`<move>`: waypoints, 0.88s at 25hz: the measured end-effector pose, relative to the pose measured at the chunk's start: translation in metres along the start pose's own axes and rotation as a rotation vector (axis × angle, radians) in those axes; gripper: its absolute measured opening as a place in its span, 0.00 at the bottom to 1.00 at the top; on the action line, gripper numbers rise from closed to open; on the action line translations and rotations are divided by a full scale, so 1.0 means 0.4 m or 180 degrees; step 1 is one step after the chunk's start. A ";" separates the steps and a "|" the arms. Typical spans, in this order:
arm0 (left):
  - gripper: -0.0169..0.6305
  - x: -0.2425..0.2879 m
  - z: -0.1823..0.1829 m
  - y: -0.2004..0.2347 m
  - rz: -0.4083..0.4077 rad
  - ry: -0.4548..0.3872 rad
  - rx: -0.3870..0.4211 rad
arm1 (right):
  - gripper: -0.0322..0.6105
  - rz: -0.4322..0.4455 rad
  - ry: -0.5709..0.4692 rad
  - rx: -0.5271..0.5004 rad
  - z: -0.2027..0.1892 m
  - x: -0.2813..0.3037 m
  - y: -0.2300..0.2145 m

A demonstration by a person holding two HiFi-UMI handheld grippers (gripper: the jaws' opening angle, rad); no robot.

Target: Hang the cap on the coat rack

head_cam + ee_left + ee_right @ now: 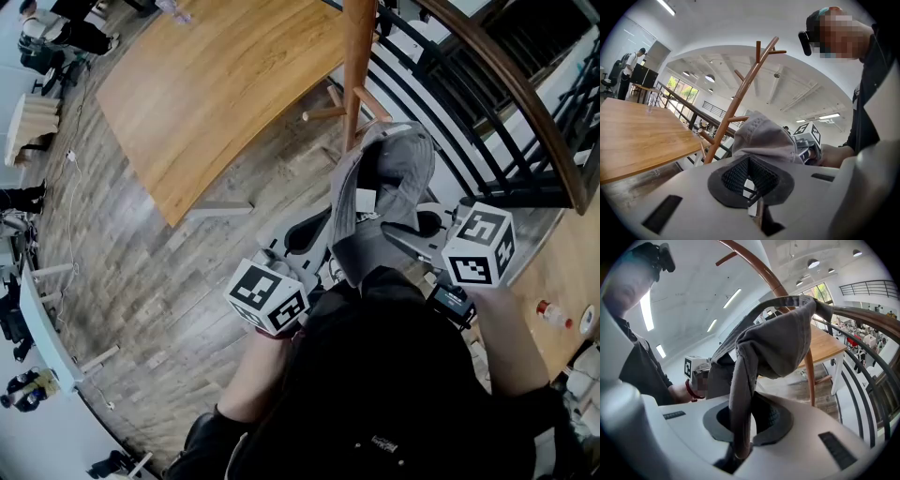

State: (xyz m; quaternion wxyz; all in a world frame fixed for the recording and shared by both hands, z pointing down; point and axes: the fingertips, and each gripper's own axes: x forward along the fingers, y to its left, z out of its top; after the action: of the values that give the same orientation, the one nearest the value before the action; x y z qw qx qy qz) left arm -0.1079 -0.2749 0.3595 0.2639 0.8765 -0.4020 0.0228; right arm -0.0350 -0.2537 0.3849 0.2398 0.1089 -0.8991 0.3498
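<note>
- Head view: the grey cap (389,187) is held up in the air by both grippers, just beside the pole of the coat rack (358,56) at its 12 o'clock. The left gripper (328,248) meets it from 7 o'clock and the right gripper (398,234) from 4 o'clock. A wooden bench (216,84) lies at 10 o'clock and a railing (497,103) at 2 o'clock.
- Left gripper view: the jaws are clenched on the cap's lower edge, with a white label (749,185) caught between them. The rack rises at 11 o'clock.
- Right gripper view: the jaws are clenched on a fold of the cap's rim. The crown droops at 1 o'clock, in front of the rack pole.
</note>
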 end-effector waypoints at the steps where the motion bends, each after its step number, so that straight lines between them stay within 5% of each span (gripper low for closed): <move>1: 0.03 0.000 -0.002 -0.001 0.0002 0.0003 -0.0010 | 0.11 0.0005 0.0001 0.0008 -0.002 -0.001 0.000; 22: 0.03 0.025 0.068 0.030 0.0036 -0.0083 0.0093 | 0.11 0.0025 -0.0003 -0.0142 0.080 0.000 -0.032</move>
State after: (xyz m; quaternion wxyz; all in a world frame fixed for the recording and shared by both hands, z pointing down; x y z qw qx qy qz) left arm -0.1144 -0.3012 0.3440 0.2457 0.8782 -0.4099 0.0188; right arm -0.0416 -0.2850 0.3717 0.2402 0.1001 -0.9072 0.3306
